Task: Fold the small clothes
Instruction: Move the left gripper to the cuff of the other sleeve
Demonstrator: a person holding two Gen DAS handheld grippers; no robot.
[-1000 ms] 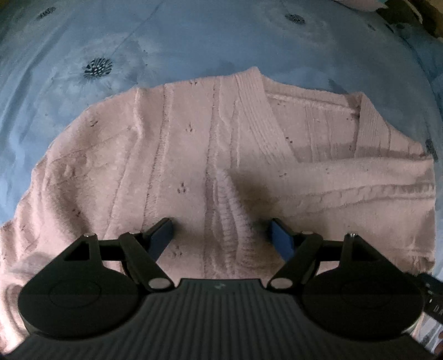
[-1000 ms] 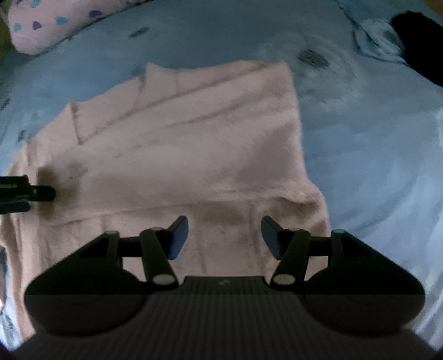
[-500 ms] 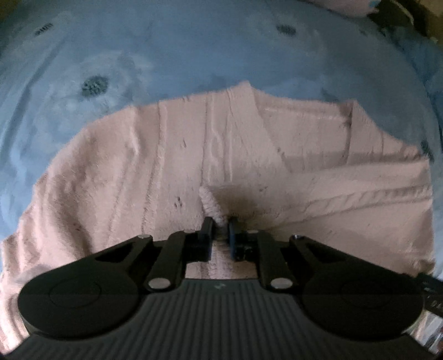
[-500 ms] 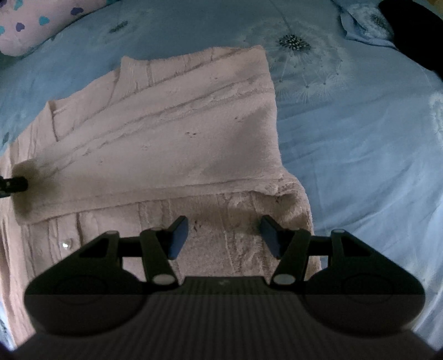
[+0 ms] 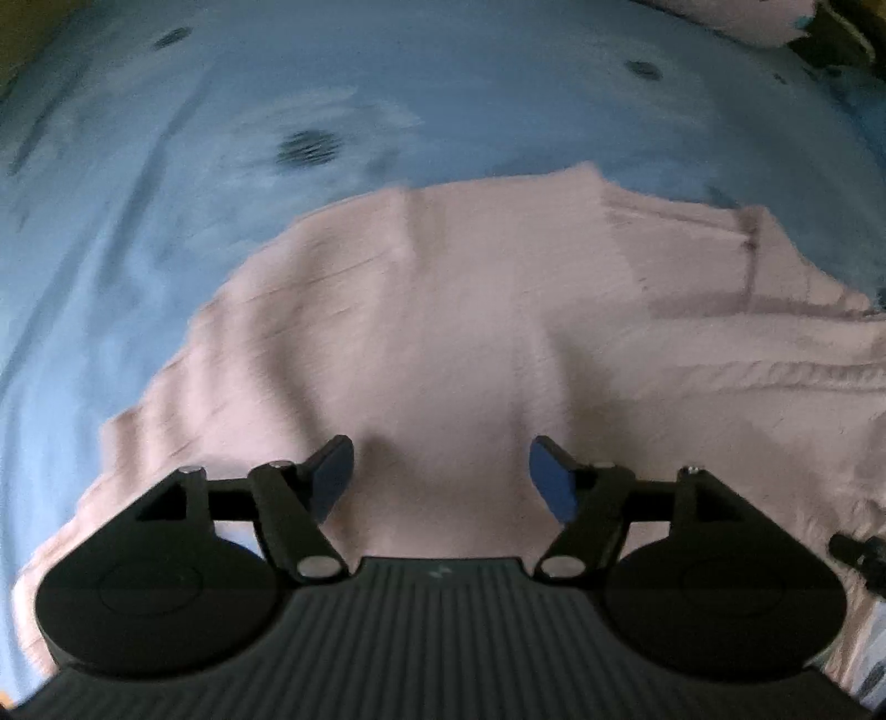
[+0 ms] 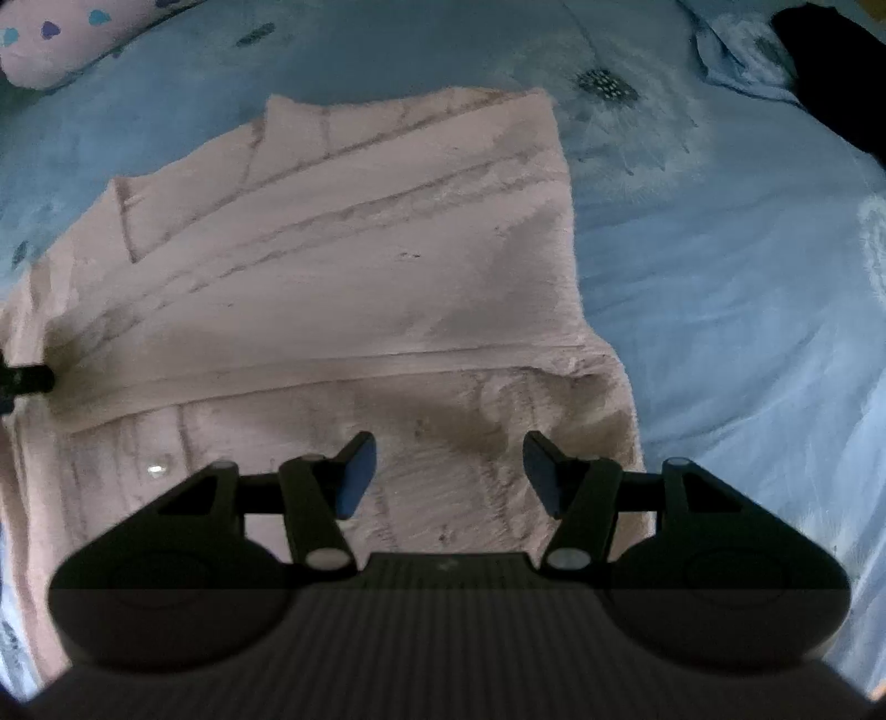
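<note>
Cardigan (image 5: 443,343) is lying below my left gripper (image 5: 441,479), whose jaws have just been opening, empty; I'm lifting clear, right gripper (image 6: 449,473) spread too.

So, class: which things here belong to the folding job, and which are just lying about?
Belongs to the job:
- pink knitted cardigan
- left gripper, jaws just opened, nothing between
- right gripper, open

Lying about:
- heart-print pillow
- dark item
- blue bedsheet underneath

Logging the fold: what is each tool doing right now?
Left tool: open, just opened, holding nothing.
Right tool: open, empty, above the pink cardigan.
</note>
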